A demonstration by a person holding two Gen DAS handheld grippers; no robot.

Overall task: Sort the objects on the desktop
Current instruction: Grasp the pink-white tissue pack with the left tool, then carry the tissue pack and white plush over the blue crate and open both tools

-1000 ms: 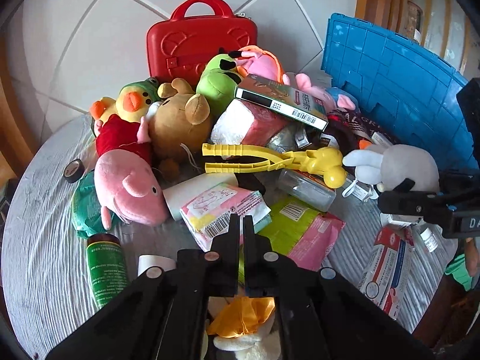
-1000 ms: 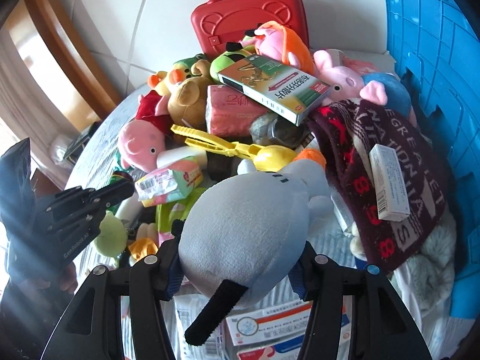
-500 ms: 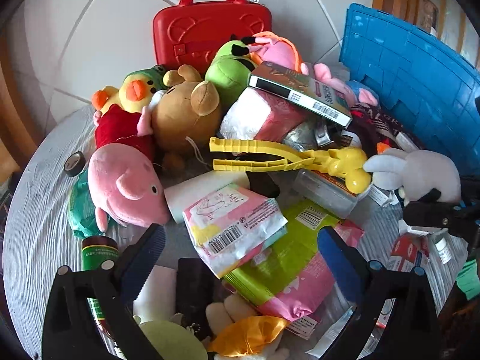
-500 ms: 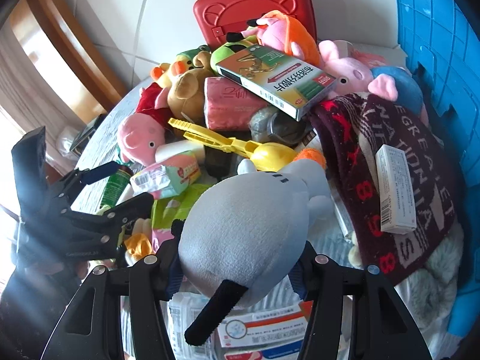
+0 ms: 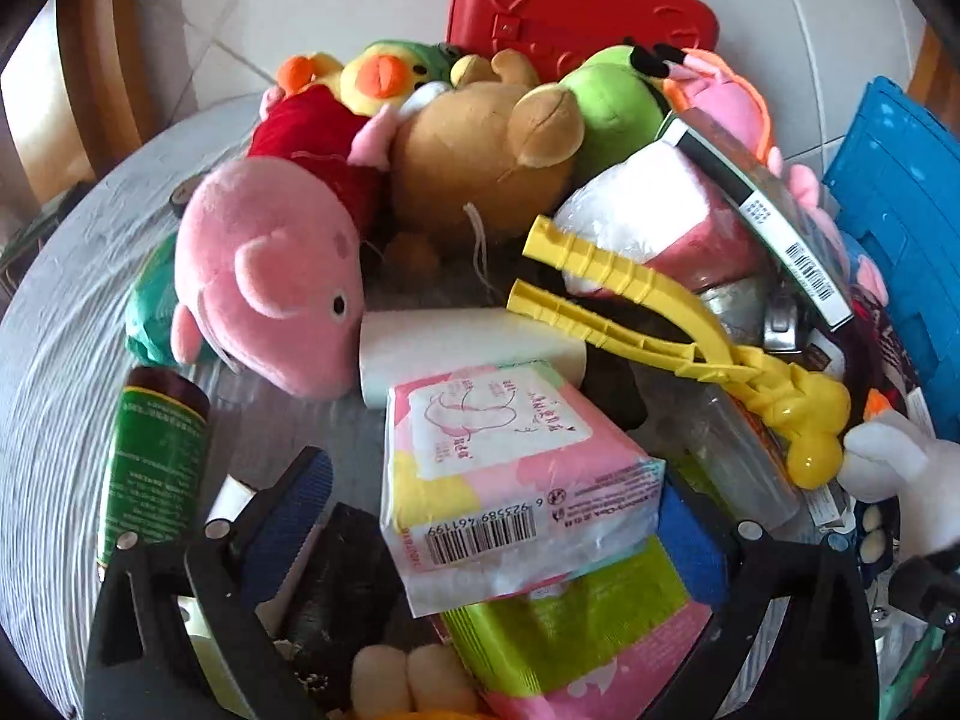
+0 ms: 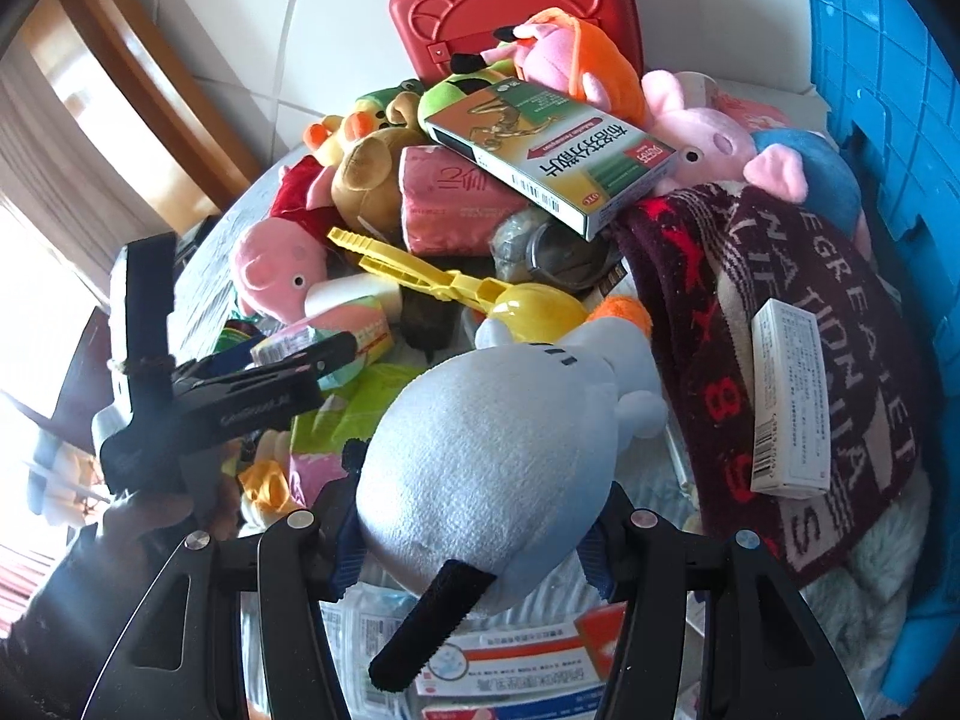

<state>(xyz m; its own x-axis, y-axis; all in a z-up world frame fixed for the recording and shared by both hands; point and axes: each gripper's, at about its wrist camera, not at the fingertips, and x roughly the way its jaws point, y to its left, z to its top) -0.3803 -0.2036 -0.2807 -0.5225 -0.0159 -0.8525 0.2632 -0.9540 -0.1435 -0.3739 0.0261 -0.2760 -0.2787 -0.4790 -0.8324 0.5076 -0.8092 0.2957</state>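
Left wrist view: the left gripper (image 5: 498,516) is closing, its spread pads either side of a pink-and-yellow tissue pack (image 5: 510,480) near the counter (image 5: 54,372) edge. The right gripper (image 6: 474,534) pinches a grey plush toy (image 6: 492,456). Far back stands a shut red case (image 6: 510,6); a blue crate (image 6: 888,90) stands right.

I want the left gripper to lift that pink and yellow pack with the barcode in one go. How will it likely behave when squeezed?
The pink and yellow pack looks like soft goods in a crinkly film wrapper, so it will probably give under the pads and feel light. The glossy film may be slippery. It rests tilted on the green pack, which might shift as it lifts.
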